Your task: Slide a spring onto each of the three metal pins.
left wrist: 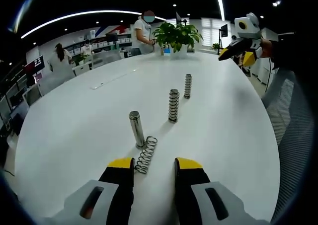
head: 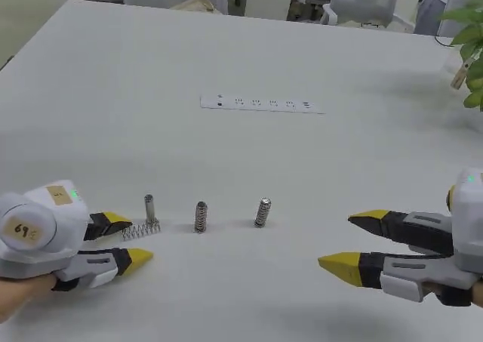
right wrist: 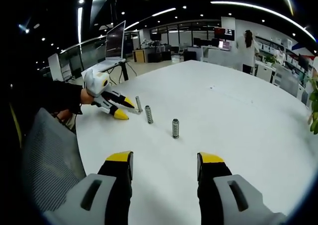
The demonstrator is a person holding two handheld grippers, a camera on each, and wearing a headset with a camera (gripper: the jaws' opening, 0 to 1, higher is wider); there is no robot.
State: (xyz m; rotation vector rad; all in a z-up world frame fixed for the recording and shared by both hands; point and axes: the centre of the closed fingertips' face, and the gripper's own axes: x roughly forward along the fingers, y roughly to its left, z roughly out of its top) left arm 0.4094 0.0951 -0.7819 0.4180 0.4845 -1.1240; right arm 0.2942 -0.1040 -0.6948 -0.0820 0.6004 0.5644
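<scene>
The left gripper (left wrist: 155,164) holds its jaws parted and empty, the loose spring (left wrist: 146,154) lying just ahead between their tips beside the bare pin (left wrist: 136,128), while the right gripper (right wrist: 164,158), jaws spread wide and empty, has the nearest spring-fitted pin (right wrist: 175,128) well ahead.
</scene>
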